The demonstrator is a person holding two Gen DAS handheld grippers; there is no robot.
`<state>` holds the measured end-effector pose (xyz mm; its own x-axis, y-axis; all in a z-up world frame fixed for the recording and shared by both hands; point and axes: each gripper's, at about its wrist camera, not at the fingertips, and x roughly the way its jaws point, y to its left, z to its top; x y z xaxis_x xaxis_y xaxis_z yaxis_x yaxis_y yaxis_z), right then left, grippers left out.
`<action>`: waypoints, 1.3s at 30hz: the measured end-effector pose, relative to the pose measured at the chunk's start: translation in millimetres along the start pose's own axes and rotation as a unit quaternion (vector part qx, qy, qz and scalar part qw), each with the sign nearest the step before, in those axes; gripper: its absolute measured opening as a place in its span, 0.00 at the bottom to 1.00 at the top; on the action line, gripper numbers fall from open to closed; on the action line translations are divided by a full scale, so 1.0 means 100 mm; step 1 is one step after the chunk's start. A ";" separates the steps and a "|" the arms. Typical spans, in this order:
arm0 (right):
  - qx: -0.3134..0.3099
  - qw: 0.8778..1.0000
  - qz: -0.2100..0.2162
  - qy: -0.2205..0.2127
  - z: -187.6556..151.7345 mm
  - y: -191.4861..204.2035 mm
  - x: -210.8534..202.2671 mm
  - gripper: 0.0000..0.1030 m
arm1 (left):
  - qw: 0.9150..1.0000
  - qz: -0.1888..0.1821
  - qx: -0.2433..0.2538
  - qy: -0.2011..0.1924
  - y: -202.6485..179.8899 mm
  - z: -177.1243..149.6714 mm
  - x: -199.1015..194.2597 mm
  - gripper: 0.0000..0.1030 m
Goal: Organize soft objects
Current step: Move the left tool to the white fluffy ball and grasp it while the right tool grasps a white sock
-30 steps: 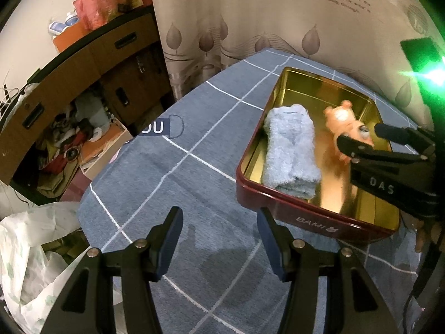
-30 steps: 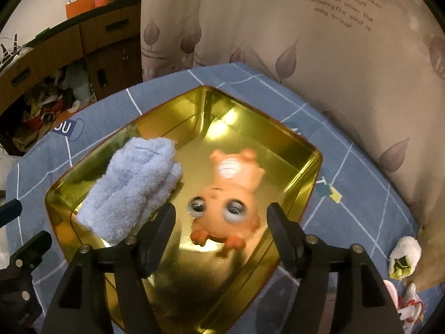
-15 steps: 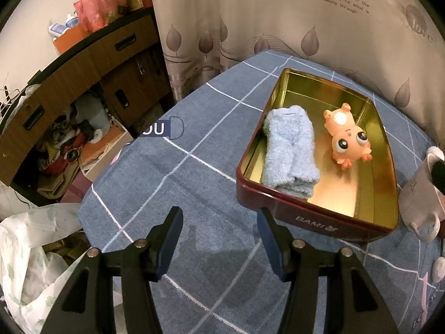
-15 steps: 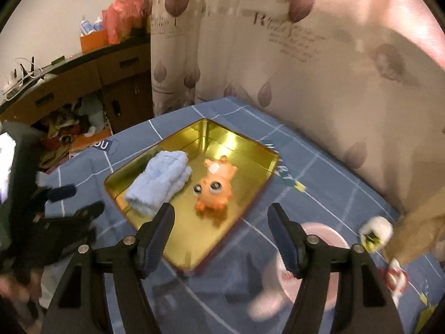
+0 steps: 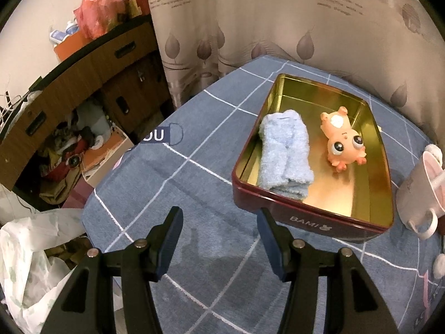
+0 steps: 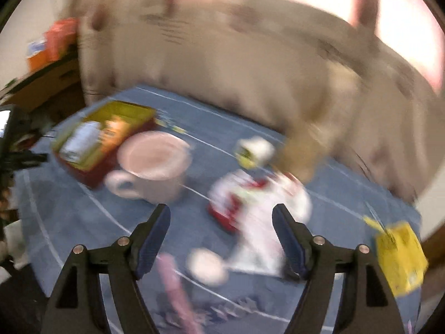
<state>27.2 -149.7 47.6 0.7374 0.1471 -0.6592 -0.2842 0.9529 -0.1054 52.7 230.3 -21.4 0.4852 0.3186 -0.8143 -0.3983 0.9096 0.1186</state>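
A dark red tin (image 5: pixel 303 217) with a gold inside sits on the blue checked cloth. In it lie a rolled light blue towel (image 5: pixel 286 153) and an orange squishy toy (image 5: pixel 343 142). My left gripper (image 5: pixel 219 228) hovers open over bare cloth in front of the tin's near left corner. The right wrist view is blurred by motion: my right gripper (image 6: pixel 221 222) is empty, its jaws opening, above a white and red soft thing (image 6: pixel 258 206). Farther back lies a small white and yellow soft piece (image 6: pixel 253 150). The tin (image 6: pixel 91 144) shows far left there.
A pale pink mug (image 6: pixel 155 164) stands beside the tin's right end, also at the right edge of the left wrist view (image 5: pixel 420 189). A yellow item (image 6: pixel 400 256) lies at the right. A leaf-print curtain (image 5: pixel 250 27) hangs behind; wooden drawers (image 5: pixel 69 83) and floor clutter sit left.
My right gripper has pulled back out of the tin and swung right, leaving the orange toy inside. It now looks over the mug and the white and red thing. The left gripper has not moved.
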 end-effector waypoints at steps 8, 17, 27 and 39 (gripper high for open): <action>0.112 0.991 -0.050 0.056 -0.52 -0.95 0.24 0.71 | 0.999 -0.024 0.037 -0.005 -0.20 -0.05 -0.06 0.55; 0.150 0.984 -0.056 0.081 -0.69 -1.24 0.71 0.71 | 0.991 -0.086 0.093 -0.028 -0.68 -0.14 -0.39 0.55; 0.173 0.978 -0.083 0.077 -0.87 -1.58 0.78 0.54 | 0.973 -0.142 0.177 -0.046 -1.50 -0.34 -0.74 0.55; 0.183 0.980 -0.064 0.035 -0.98 -1.78 0.73 0.47 | 0.952 -0.184 0.245 -0.024 -2.23 -0.60 -0.79 0.55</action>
<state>71.7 -334.4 -54.7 0.7056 0.0137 -0.7084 0.0558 0.9956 0.0748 56.3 -14.0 -17.5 0.5614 -0.0444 -0.8263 0.2109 0.9733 0.0910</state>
